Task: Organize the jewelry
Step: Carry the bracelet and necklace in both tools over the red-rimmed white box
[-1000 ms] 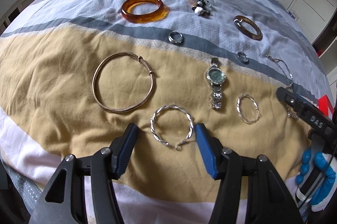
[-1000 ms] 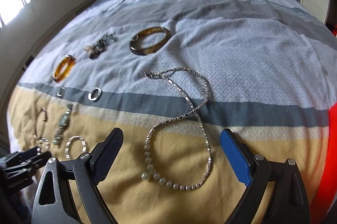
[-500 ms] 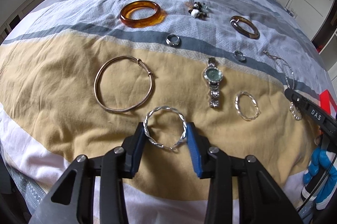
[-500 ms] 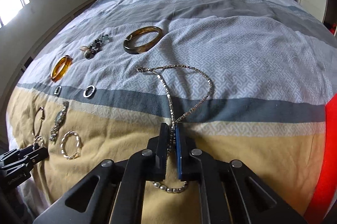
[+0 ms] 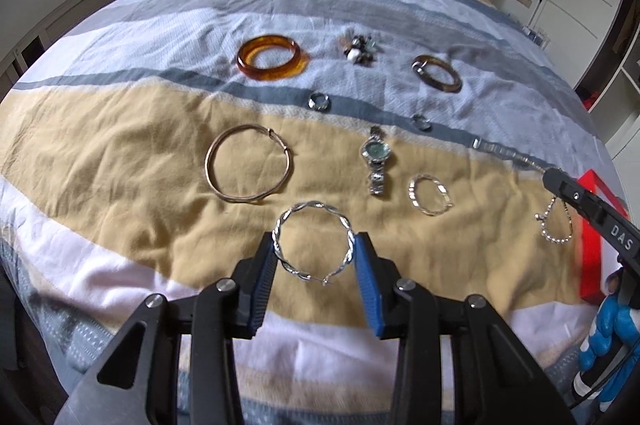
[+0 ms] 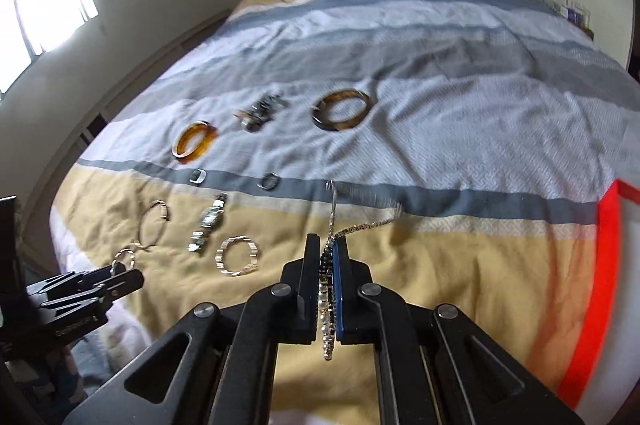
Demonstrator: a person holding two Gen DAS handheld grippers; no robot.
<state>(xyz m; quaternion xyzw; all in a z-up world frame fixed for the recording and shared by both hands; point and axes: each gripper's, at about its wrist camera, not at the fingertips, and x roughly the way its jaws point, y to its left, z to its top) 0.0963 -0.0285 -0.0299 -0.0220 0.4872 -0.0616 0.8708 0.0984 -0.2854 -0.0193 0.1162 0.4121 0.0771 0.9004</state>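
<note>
Now the twisted silver bangle (image 5: 313, 243) sits clamped between the left gripper's (image 5: 314, 253) jaws above the bed (image 5: 120, 153); the silver necklace (image 6: 329, 267) hangs pinched in the right gripper's (image 6: 327, 279) jaws; watch (image 5: 375, 161) lies beyond.

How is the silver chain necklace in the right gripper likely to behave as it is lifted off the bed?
Probably floppy: the silver chain necklace bends sharply where it leaves the shut right gripper, and its loose end looks blurred, as if swinging. It seems light, since a narrow pinch carries it. In the left wrist view a beaded loop hangs below, so it may sway or snag.
</note>
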